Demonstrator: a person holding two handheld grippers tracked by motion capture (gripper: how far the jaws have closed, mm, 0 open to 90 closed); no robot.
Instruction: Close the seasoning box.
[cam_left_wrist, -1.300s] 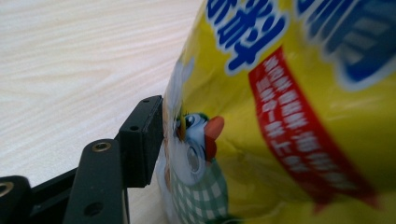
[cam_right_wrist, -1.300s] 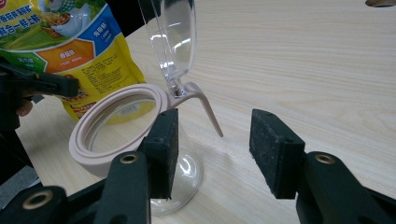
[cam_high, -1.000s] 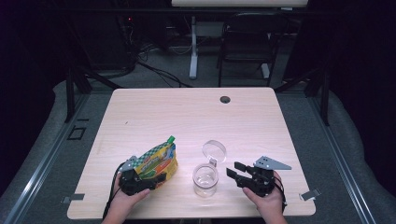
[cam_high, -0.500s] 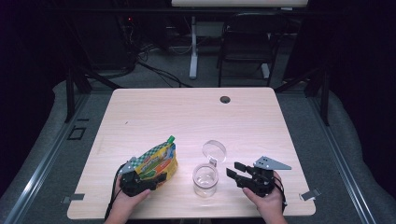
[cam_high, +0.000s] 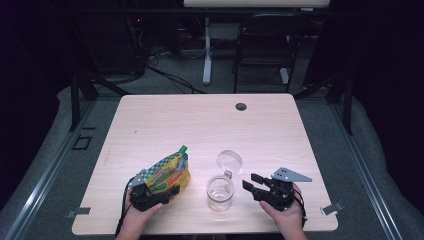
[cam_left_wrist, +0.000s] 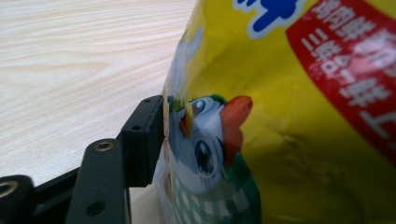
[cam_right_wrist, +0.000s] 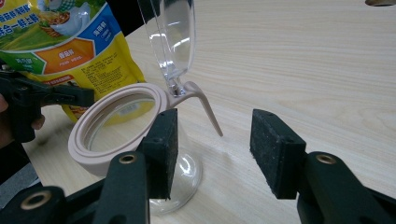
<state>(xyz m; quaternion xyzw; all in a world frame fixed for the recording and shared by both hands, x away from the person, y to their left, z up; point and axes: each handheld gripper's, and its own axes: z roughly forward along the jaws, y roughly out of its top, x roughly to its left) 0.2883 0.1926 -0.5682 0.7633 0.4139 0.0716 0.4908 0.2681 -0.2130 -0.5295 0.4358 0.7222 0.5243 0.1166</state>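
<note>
The clear jar (cam_high: 220, 192) stands upright near the front edge of the wooden table (cam_high: 200, 125), between the person's two hands, and serves as the reference here. Its beige-rimmed mouth is uncovered and its hinged clear lid (cam_high: 229, 161) stands flipped up on the far side of the jar. To the jar's left, apart from it, a yellow snack bag (cam_high: 167, 172) (green check pattern along one edge) lies tilted on the table. The left gripper (cam_high: 150, 192) is clamped on the near end of this bag: in the left gripper view one black pad (cam_left_wrist: 147, 140) presses against the bag (cam_left_wrist: 289, 116), while the other jaw is hidden behind the foil. The jaws have just been opening slightly with the bag between them. To the jar's right, the right gripper (cam_high: 254, 184) points toward the jar with its jaws spread and nothing between them; in the right gripper view its left pad (cam_right_wrist: 161, 149) stands just in front of the jar (cam_right_wrist: 121, 135), and contact cannot be judged.
</note>
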